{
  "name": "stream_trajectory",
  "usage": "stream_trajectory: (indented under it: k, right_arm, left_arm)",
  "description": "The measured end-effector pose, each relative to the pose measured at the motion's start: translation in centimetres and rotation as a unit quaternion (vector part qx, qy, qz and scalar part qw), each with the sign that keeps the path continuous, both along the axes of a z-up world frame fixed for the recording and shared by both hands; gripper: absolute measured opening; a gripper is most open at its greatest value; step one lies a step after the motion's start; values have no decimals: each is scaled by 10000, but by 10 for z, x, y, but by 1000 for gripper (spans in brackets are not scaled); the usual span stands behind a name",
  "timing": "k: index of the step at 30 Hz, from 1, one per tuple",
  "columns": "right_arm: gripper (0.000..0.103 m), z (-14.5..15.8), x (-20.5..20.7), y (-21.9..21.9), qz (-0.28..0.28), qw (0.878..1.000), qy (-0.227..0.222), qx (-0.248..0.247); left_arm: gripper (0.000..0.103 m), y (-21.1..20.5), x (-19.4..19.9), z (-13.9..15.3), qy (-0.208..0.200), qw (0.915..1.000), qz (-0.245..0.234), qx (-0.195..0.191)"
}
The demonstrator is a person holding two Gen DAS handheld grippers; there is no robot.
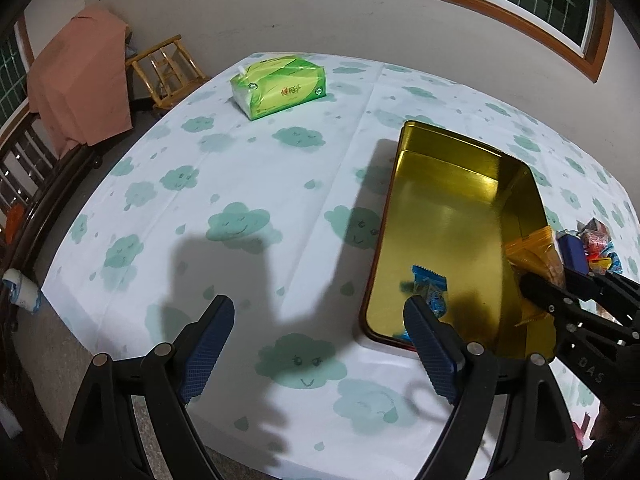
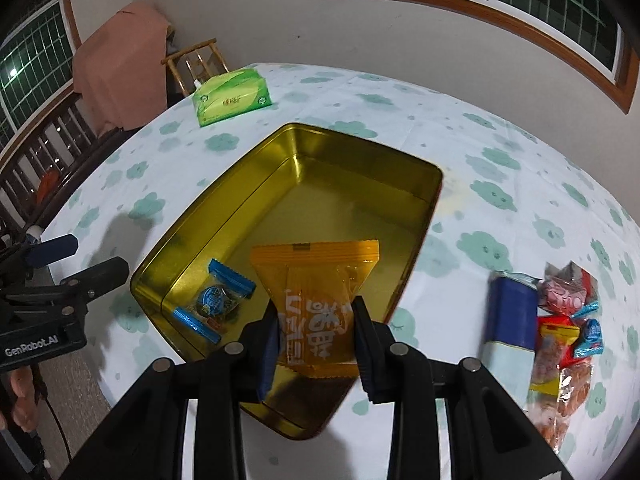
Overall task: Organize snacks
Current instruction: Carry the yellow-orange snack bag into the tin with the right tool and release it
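A worktop (image 2: 460, 128) covered with a white cloth printed with green clouds carries all the items shown. Near its centre lies an open rectangular tin (image 2: 224, 216) with a gold interior, its rim uppermost. On the far side of the worktop, well apart from the tin, stands a green tissue pack (image 2: 232, 98). To the right of the tin, in the right wrist view, rests a blue-and-white box (image 2: 512, 316), and just beside it a loose pile of wrapped snacks (image 2: 568, 320) in red, blue and clear wrappers. The right tool (image 2: 316, 332) is closed on an orange snack packet (image 2: 316, 276), held at its lower part above the near end of the tin; the packet's upper edge extends over the tin's interior. Inside the tin, at its near left corner, lies a small blue-wrapped snack (image 2: 218, 300) on the gold floor. The left tool (image 1: 320, 340) stands wide open with nothing between its blue pads (image 1: 208, 344), positioned over the worktop at the tin's near left edge.
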State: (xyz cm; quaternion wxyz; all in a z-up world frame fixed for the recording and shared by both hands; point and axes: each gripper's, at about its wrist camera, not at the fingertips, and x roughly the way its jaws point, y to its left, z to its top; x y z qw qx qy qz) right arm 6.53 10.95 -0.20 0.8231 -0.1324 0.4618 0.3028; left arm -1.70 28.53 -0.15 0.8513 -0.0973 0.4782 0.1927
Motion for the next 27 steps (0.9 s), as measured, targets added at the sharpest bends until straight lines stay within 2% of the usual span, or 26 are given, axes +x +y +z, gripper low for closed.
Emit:
stream_trajectory:
  k: [11, 27]
  right_arm:
    - [33, -17, -5, 26, 314, 9989, -83, -347]
    - [34, -33, -4, 33, 353, 9985, 172, -393]
  left_arm:
    - [84, 6, -4, -5, 26, 9999, 84, -145]
    - [84, 9, -7, -11, 63, 9995, 141, -263]
